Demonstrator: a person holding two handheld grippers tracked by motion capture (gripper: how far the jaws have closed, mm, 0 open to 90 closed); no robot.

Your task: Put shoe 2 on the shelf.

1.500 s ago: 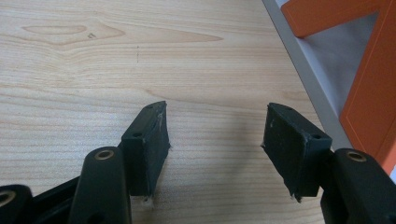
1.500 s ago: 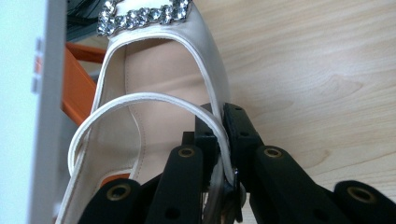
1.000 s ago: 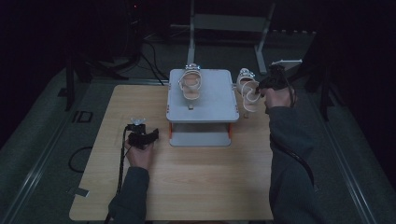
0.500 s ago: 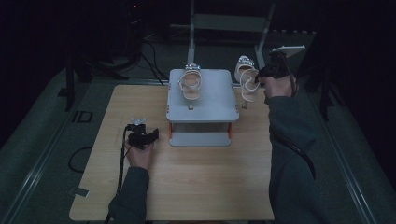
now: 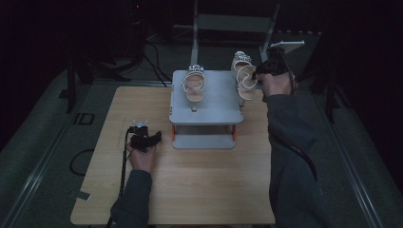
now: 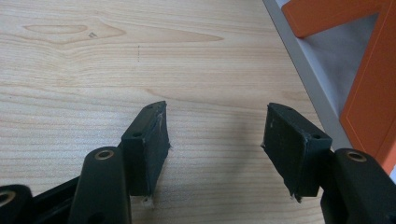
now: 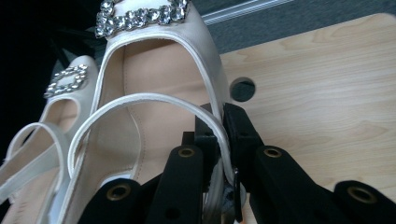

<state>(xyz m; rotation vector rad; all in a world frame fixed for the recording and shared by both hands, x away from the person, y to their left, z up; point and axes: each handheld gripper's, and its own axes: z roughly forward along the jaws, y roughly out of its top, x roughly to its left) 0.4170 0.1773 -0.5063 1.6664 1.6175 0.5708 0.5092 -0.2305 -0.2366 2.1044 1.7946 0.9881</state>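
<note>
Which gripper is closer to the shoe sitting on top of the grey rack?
Right. The right gripper is at the rack's far right edge, clamped on a second shoe beside the shoe on top. The left gripper rests open on the table, lower left of the rack.

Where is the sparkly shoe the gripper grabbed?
In the high view, the held shoe hangs in the right gripper beside the grey rack's right edge.

Lifted higher off the table by the right gripper, clamped on its strap: the cream sandal. Carried from the right edge of the grey shoe rack toward its far right corner, now level with the rack's top.
</note>
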